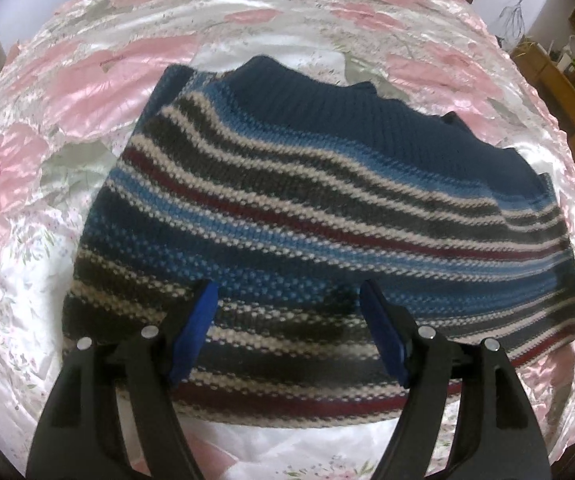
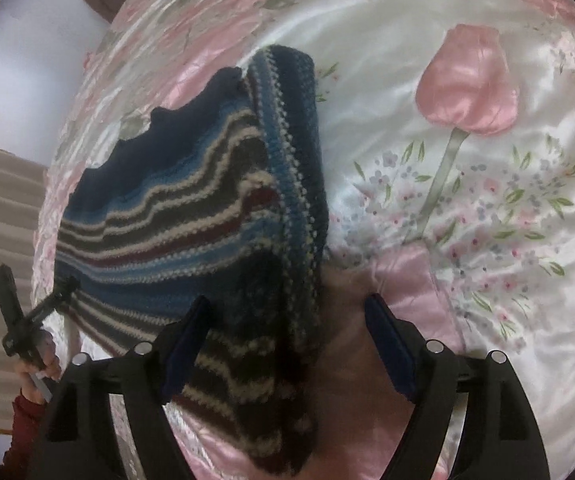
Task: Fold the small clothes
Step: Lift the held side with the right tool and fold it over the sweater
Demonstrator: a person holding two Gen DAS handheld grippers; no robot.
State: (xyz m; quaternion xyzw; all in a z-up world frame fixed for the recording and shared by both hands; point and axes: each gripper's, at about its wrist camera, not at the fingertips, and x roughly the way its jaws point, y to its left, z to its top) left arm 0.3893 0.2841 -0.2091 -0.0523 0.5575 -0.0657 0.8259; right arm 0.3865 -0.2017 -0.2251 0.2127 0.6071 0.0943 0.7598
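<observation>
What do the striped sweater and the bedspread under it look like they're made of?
Sweater: chunky knit, likely wool or acrylic; visible stitches, ribbed navy band, matte. Bedspread: satin-like fabric, glossy highlights, fine wrinkles, pink floral print.

Each camera sat on its own gripper and looked forward and down along the two fingers. The left wrist view faced across the striped sweater (image 1: 287, 208) toward the far side of the bed cover (image 1: 87, 72), from close above the near hem. The right wrist view looked down from close above one side edge of the sweater, so half of its frame was only cover. Both views shared the sweater and the cover. The right view also caught the left gripper (image 2: 63, 284) at its left edge.
</observation>
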